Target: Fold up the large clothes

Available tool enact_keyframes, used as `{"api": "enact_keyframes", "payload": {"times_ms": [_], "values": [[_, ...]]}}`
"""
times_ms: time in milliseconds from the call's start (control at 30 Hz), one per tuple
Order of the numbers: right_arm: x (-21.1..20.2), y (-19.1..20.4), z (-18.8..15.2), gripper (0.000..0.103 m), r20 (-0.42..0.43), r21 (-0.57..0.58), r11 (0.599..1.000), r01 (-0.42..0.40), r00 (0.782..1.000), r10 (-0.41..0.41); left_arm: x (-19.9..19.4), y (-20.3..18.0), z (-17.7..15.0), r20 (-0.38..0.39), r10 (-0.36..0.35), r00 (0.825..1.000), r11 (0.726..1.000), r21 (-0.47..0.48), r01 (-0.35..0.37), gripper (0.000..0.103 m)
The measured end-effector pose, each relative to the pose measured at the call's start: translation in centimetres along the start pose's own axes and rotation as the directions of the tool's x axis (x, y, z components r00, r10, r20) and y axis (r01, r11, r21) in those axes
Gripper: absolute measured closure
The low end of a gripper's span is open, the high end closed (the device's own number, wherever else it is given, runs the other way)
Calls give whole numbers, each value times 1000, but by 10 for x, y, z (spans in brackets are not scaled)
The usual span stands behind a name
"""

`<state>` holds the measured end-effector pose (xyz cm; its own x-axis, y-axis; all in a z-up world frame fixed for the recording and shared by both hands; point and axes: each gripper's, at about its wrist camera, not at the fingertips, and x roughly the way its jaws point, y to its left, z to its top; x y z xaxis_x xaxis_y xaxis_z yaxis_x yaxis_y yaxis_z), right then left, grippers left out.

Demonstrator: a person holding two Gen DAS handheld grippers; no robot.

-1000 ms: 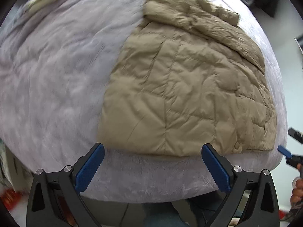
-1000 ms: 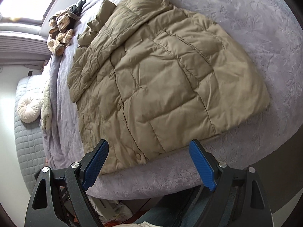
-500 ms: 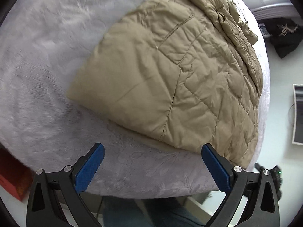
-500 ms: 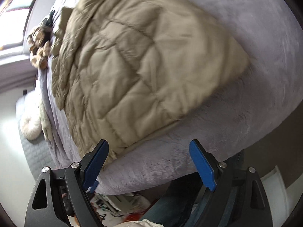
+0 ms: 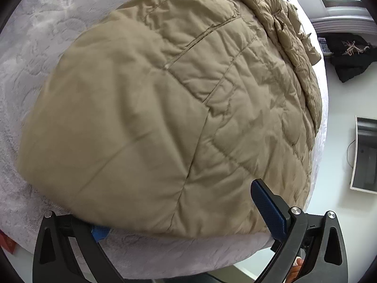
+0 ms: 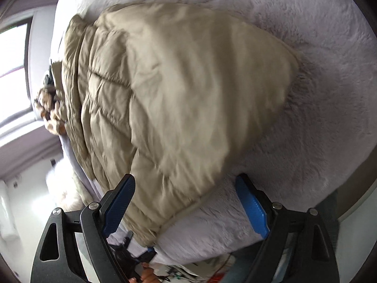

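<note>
Straddling jacket (image 6: 188, 99) hem, right gripper (image 6: 186, 210) wide.

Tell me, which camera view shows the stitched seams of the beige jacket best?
The left wrist view: the jacket fills it in sharp focus, with its seams clearly traced. The right wrist view shows the same jacket blurred, with only a few seams visible near its far side.

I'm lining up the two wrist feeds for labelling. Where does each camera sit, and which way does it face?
Left wrist: on the left gripper, looking down along its open fingers at the tan jacket hem on the grey bedspread; fingertips show at bottom right.
Right wrist: on the right gripper, open, facing the jacket's near corner; a hand shows below.
Shared: jacket, bedspread.
</note>
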<state>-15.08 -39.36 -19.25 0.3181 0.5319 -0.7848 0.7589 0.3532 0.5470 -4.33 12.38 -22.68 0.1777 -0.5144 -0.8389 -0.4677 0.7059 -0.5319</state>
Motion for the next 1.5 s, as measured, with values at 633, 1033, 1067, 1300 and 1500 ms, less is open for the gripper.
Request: {"api": "enact_keyframes", "payload": {"times_ms": [633, 1033, 1067, 1300, 1500], "values": [[-43, 57, -14, 94, 139, -118, 971, -206, 965, 222, -107, -65, 52, 110, -257, 960, 941, 253, 223, 91], [-79, 221, 34, 94, 96, -489, 853, -181, 961, 259, -153, -172, 136, 273, -246, 930, 912, 389, 128, 91], [-80, 231, 41, 94, 87, -500, 846, -186, 961, 263, -154, -181, 146, 287, -244, 926, 913, 391, 119, 91], [-42, 332, 110, 94, 45, -563, 811, -160, 974, 224, -123, -239, 218, 352, -148, 924, 918, 397, -4, 91], [25, 361, 171, 94, 30, -511, 852, -114, 988, 150, -61, -250, 276, 330, -56, 942, 917, 390, -82, 91]]}}
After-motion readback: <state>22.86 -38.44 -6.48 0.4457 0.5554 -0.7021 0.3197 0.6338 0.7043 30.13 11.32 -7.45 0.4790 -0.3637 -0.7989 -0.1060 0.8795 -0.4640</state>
